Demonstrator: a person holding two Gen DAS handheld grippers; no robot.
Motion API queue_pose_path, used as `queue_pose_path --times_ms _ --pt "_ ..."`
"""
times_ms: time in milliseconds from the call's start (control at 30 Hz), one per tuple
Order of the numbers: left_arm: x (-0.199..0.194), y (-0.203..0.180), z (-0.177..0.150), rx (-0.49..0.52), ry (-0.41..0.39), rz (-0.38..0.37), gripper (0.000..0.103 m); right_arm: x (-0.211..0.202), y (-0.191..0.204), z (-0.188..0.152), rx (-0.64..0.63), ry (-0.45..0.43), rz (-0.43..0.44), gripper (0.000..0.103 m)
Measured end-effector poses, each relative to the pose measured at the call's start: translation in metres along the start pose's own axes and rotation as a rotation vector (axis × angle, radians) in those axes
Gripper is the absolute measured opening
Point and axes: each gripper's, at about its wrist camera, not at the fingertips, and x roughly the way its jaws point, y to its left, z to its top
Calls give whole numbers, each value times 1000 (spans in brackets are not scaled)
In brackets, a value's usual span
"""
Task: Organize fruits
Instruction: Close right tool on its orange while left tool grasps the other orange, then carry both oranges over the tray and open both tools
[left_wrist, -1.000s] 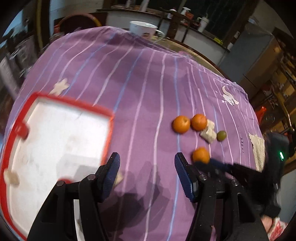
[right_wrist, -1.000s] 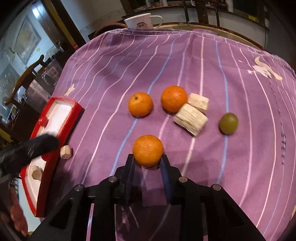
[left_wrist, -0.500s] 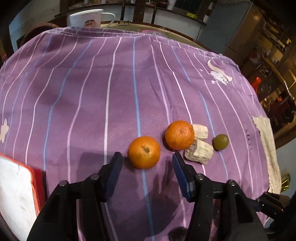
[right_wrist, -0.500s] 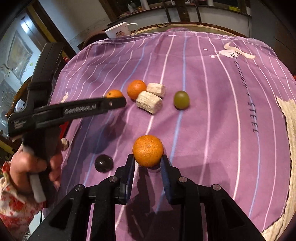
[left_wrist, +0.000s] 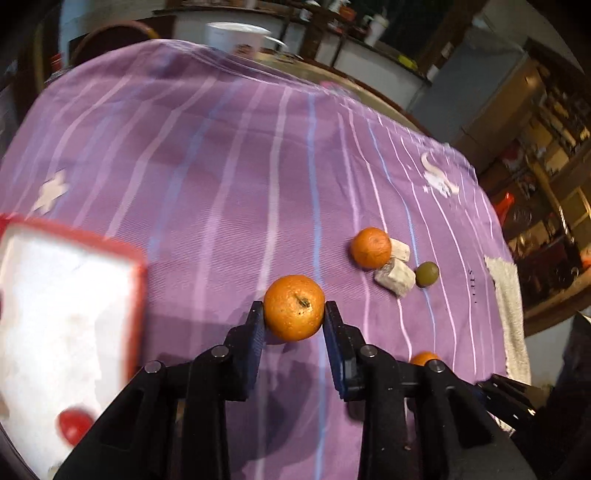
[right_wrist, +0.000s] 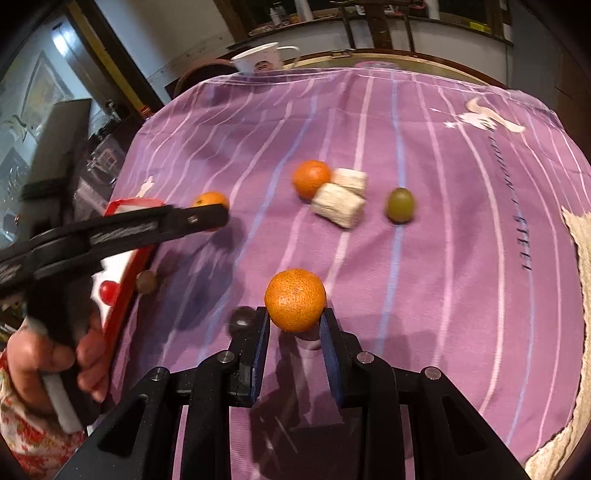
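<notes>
My left gripper (left_wrist: 294, 308) is shut on an orange (left_wrist: 294, 307) and holds it above the purple cloth; it also shows in the right wrist view (right_wrist: 207, 218) with that orange (right_wrist: 210, 199). My right gripper (right_wrist: 295, 314) is shut on a second orange (right_wrist: 295, 300), whose top shows in the left wrist view (left_wrist: 424, 357). A third orange (right_wrist: 311, 178) lies on the cloth beside two pale sugarcane pieces (right_wrist: 338, 205) and a green fruit (right_wrist: 400, 204). The red-rimmed white tray (left_wrist: 66, 306) lies at the left with a red fruit (left_wrist: 74, 424) in it.
A white mug (right_wrist: 260, 59) stands at the table's far edge. A small brown fruit (right_wrist: 146, 281) lies by the tray rim and a dark round fruit (right_wrist: 242, 320) lies near my right fingers. A beige towel (left_wrist: 508, 314) hangs at the right edge.
My left gripper has closed on the orange it straddled and has swung left toward the tray with it. My right gripper still holds its orange.
</notes>
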Motion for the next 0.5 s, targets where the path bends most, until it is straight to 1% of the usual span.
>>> queue_pose_path --times_ms 133,267,367,500 --pt "-36 37 -9 -54 -43 38 31 6 33 3 -46 4 32 30" --pt "-70 83 -17 -85 -85 141 31 13 71 5 -100 10 69 30" --pt "-82 119 -19 -127 -84 188 31 22 102 9 -145 17 92 30" --pt "-88 151 -19 -146 -81 225 31 32 142 21 -202 13 124 30"
